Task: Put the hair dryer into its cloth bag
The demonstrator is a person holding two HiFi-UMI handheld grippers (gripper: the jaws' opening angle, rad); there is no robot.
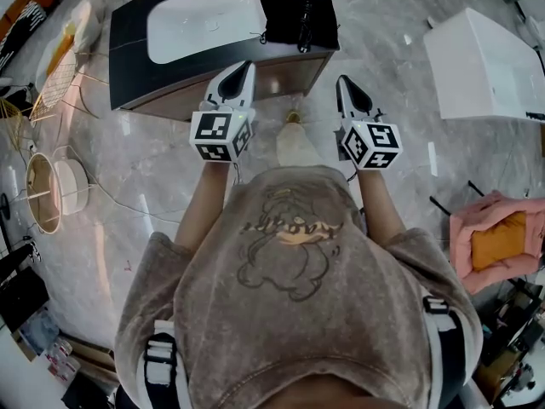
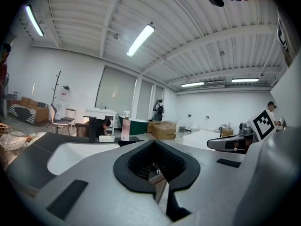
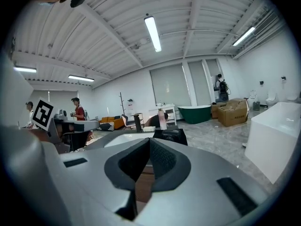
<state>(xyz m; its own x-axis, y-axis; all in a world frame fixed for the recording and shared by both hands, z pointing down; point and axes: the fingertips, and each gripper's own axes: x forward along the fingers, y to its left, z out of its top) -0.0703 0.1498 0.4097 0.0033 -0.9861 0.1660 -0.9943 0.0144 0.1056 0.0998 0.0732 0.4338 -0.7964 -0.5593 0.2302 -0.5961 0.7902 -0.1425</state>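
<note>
The person's grey printed shirt [image 1: 298,313] fills the lower frame. Above it, at frame centre, the left gripper [image 1: 244,66] and the right gripper [image 1: 342,82] are held side by side, apart from each other, and pointed toward the dark table [image 1: 128,49] with its white basin [image 1: 200,20]. The fingers of both are pressed together, with nothing between them. What appears to be the hair dryer [image 1: 304,15] is seen lying on the black cloth bag [image 1: 277,7] at the table's right end, top centre of the frame.
</note>
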